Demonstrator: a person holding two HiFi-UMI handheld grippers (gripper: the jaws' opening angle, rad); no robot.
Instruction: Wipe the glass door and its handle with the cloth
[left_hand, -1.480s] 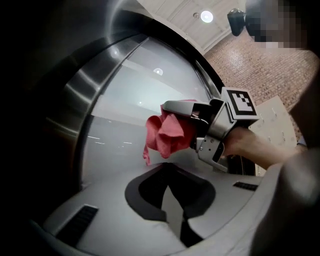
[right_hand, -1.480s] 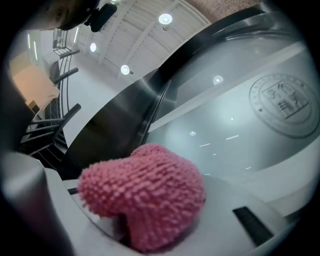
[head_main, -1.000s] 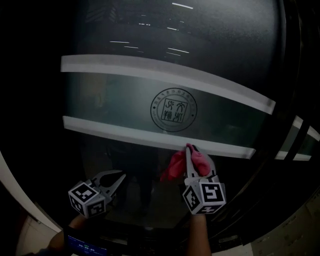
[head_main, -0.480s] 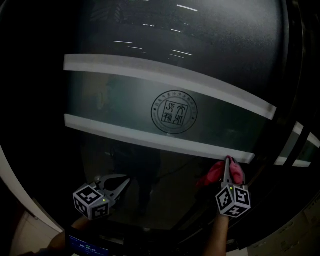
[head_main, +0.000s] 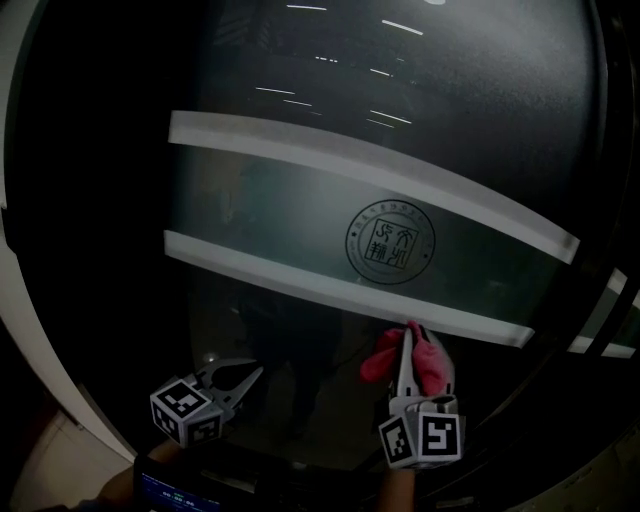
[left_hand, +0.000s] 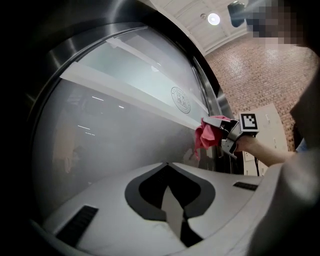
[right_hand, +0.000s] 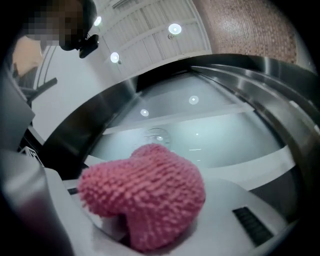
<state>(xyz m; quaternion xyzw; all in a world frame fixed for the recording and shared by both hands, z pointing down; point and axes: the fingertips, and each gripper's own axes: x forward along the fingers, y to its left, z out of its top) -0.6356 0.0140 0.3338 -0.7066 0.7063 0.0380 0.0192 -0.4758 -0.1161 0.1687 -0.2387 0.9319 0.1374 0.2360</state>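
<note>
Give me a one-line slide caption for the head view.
Right gripper holds a pink cloth to the glass door below its lower frosted stripe; left gripper hangs beside it, jaws together, empty.

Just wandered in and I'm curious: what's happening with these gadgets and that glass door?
A person is cleaning the glass door with a hand-held gripper in each hand. The right gripper is clamped on a pink cloth, which appears pressed to the glass just below the lower frosted stripe and the round seal. The left gripper hangs off to the left near the glass, jaws together and holding nothing.
</note>
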